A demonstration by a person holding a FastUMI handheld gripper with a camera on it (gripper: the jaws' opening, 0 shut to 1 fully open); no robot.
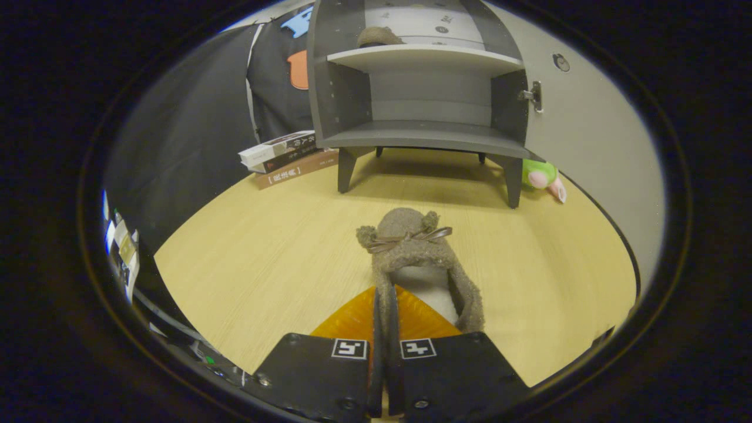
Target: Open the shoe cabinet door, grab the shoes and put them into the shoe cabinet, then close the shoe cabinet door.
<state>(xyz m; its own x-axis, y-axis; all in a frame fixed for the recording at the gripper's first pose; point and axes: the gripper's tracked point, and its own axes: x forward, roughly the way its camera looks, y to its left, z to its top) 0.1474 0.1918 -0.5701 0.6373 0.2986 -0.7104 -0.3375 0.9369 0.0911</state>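
Observation:
A fuzzy brown slipper (411, 247) with a ribbon bow points toward the cabinet, its heel end at my fingers. My gripper (385, 296) is shut on the slipper's left side wall, which is pinched between both fingers. Whether the slipper rests on the wooden tabletop (264, 258) or hangs just above it, I cannot tell. Beyond it stands the grey shoe cabinet (423, 135) on short legs, its door (587, 135) swung wide to the right. A second brown slipper (379, 36) sits on the upper shelf. The lower shelf is bare.
A stack of books (288, 157) lies left of the cabinet's front leg. A green and pink plush toy (543, 176) lies by the foot of the door. The table's edge curves close on the left and right.

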